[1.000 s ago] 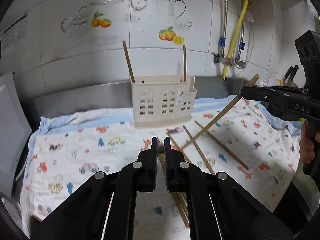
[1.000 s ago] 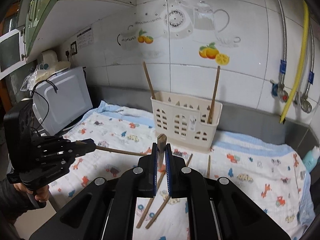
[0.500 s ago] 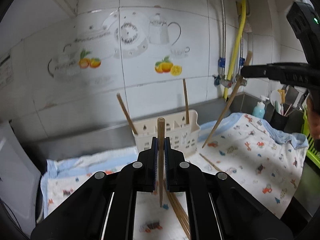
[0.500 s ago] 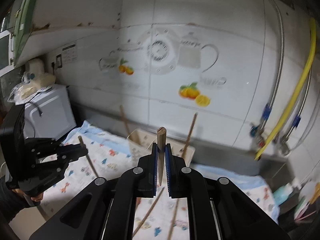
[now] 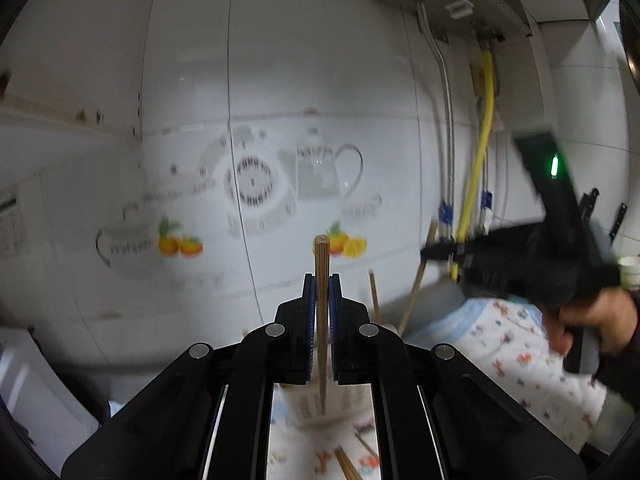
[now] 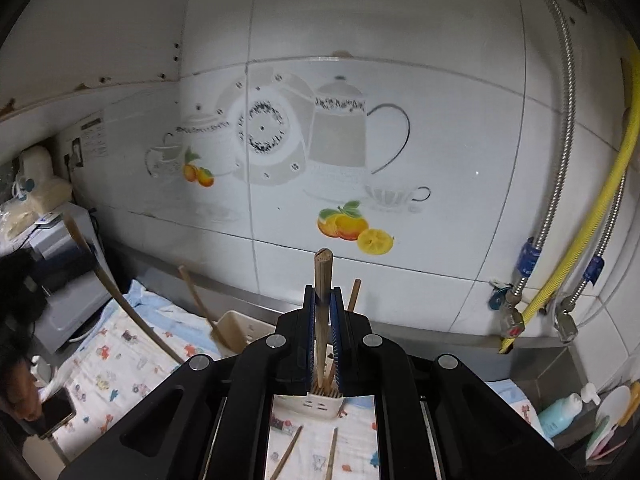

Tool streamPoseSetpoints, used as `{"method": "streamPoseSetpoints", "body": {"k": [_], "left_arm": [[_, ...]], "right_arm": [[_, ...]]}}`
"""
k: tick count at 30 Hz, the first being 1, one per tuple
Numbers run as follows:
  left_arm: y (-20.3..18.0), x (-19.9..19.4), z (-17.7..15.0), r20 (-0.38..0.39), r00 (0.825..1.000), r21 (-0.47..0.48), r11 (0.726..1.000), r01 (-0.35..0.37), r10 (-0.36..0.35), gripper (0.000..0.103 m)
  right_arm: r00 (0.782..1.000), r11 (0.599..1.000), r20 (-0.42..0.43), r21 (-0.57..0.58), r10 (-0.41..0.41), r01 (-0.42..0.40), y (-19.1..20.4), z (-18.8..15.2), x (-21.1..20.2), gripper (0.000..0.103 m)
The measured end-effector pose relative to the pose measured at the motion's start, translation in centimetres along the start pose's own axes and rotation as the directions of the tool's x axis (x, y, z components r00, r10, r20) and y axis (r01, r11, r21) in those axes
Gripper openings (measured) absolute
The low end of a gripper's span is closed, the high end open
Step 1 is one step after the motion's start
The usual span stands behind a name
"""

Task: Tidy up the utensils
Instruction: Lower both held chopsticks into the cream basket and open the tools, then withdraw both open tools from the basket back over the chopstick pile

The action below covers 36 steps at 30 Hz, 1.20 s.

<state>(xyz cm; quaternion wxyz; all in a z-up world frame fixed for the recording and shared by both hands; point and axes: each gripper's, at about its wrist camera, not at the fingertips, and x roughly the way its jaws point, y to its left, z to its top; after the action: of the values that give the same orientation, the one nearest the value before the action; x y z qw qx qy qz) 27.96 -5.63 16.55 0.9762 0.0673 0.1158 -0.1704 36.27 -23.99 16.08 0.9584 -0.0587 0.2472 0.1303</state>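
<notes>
Chopsticks ride upright in both grippers: my left gripper (image 5: 319, 280) clamps one chopstick (image 5: 321, 264), my right gripper (image 6: 322, 292) another (image 6: 322, 276). I judge this the carry step; next, each tip must drop into the cream basket (image 6: 234, 326) low at centre frame, loose sticks (image 6: 289, 454) waiting below

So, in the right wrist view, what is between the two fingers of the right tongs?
A wooden chopstick stands upright there, clamped between the blue pads, with its top end poking above them. The right wrist view shows it.
</notes>
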Motion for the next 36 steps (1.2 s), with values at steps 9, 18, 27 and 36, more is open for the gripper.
{"method": "streamPoseSetpoints", "body": {"k": [9, 18, 27, 36], "left_arm": [[0.5, 3.7, 2.1, 0.058, 0.998, 0.004, 0.999, -0.036, 0.036, 0.005], [2.6, 8.6, -0.6, -0.03, 0.999, -0.073, 0.996, -0.044, 0.042, 0.005], [3.7, 9.6, -2.7, -0.085, 0.995, -0.114, 0.992, -0.053, 0.044, 0.007], [3.5, 7.6, -2.7, -0.087, 0.996, -0.113, 0.993, -0.043, 0.034, 0.027]], "right_arm": [[0.999, 1.0, -0.045, -0.001, 0.011, -0.011, -0.1, -1.3, 3.6, 0.007], [0.997, 1.0, -0.076, -0.002, 0.028, -0.029, 0.2, -2.6, 5.2, 0.007], [0.996, 0.999, -0.089, 0.016, 0.03, -0.028, 0.0, -3.7, 5.7, 0.009], [0.999, 1.0, -0.035, 0.03, -0.004, 0.005, -0.4, -4.0, 2.7, 0.03]]}}
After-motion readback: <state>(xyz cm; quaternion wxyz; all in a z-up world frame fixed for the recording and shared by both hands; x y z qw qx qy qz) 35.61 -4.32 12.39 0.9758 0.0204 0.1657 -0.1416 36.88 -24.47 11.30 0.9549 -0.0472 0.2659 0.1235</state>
